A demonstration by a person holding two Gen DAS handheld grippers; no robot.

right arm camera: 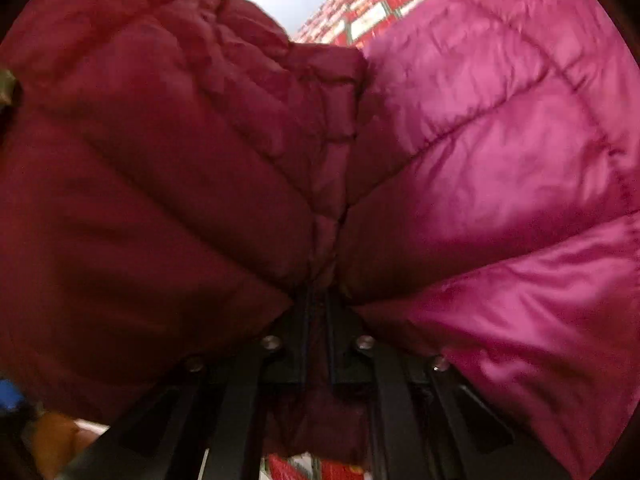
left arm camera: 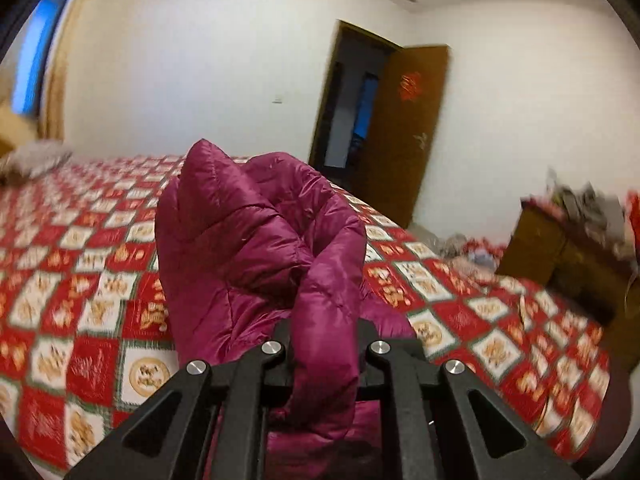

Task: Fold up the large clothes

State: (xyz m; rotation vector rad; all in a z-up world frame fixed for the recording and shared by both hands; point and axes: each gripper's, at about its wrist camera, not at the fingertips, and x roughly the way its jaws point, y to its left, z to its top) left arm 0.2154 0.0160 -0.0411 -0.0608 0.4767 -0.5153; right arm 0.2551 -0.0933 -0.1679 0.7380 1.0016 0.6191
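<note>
Shiny magenta quilted puffer jacket (left arm camera: 256, 240) bunched up over a bed with a red-and-cream checked patterned bedspread (left arm camera: 80, 300), most of it lifted off the bed. Left gripper (left arm camera: 324, 344) clenched on a thick fold of the jacket, fabric bulging up between the black jaws. Right gripper (right arm camera: 320, 320) also clamped on jacket (right arm camera: 480, 160), pinching what looks like the zipper seam; padding fills nearly the whole right wrist view, bedspread (right arm camera: 372, 4) just visible beyond.

Step in hand, by my read: raising the jacket by two held points to spread it before a fold. To do it well: keep both grips firm since the slick shell slides, pull the two points apart until the panel hangs flat, lay it down smoothly on the bed, press air out of the padding so the fold stays.

Writing: red decoration on the brown wooden door (left arm camera: 404, 128), too blurred to read. Bedspread squares carry gold motifs, not legible. No brand label visible on the jacket.
</note>
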